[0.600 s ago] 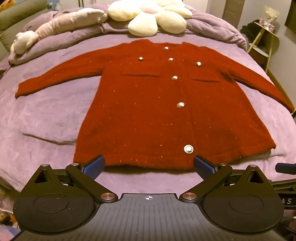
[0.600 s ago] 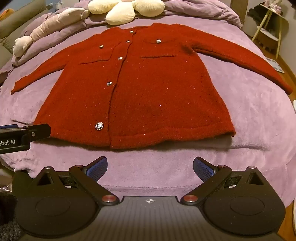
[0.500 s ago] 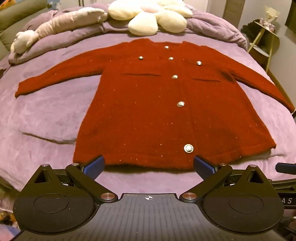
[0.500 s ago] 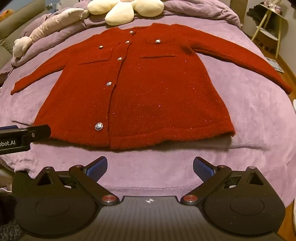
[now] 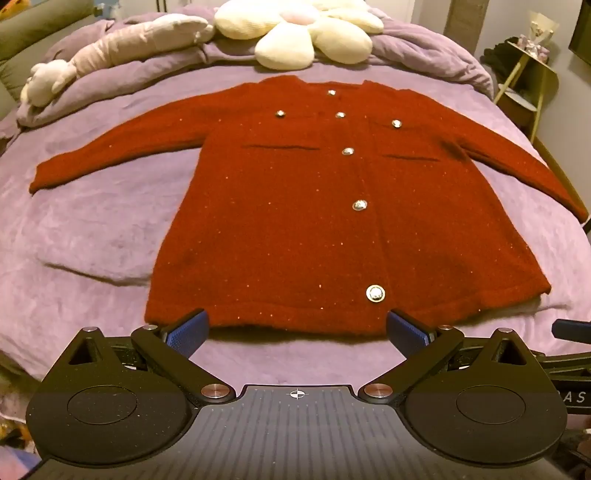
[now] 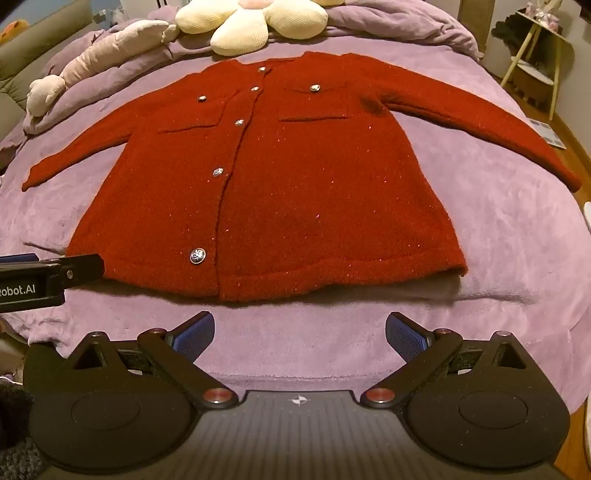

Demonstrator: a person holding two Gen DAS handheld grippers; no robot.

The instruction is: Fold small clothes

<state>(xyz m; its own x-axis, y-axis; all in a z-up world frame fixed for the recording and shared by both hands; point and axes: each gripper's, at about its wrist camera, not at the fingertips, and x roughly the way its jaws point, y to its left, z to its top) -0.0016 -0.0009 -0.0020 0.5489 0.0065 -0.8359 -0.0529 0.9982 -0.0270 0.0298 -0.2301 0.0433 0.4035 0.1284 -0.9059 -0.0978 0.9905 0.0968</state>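
A red knit cardigan [image 5: 295,221] with silver buttons lies flat and buttoned on a purple bedspread [image 5: 92,229], both sleeves spread out to the sides. It also shows in the right wrist view [image 6: 295,192]. My left gripper [image 5: 295,330] is open and empty, its blue pads at the cardigan's near hem. My right gripper [image 6: 299,334] is open and empty, a short way in front of the hem over bare bedspread [image 6: 517,240]. The left gripper's side [image 6: 48,277] shows at the left edge of the right wrist view.
A cream flower-shaped cushion [image 5: 303,29] and a long pale plush toy [image 5: 110,55] lie at the head of the bed on a bunched purple duvet [image 5: 424,48]. A small yellow-legged side table [image 5: 532,74] stands to the right of the bed.
Both grippers have crept slightly forward toward the cardigan's hem. The cardigan has not moved.
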